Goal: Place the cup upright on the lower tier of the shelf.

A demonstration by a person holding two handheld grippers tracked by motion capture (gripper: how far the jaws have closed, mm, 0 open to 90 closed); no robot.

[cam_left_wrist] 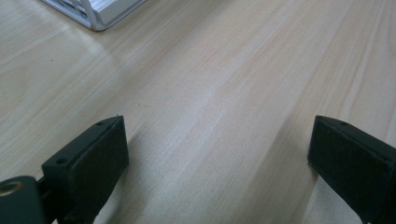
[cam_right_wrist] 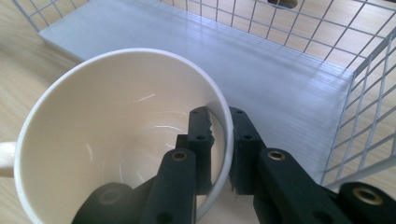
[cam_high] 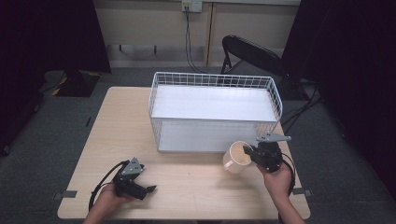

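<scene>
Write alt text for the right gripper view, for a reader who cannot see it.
The right gripper pinches the rim of a cream mug, one black finger inside the cup and one outside its wall. Behind the mug is a white wire basket with a pale flat floor, standing on a light wooden table.

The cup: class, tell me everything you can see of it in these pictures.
The cup is cream-white, glossy like ceramic, empty, with a small handle on its side. It is tilted, its mouth toward the right tongs, which pinch its wall, one jaw inside and one outside. It is at the front right corner of the white wire basket, above the wooden table; whether it touches either is unclear.
</scene>
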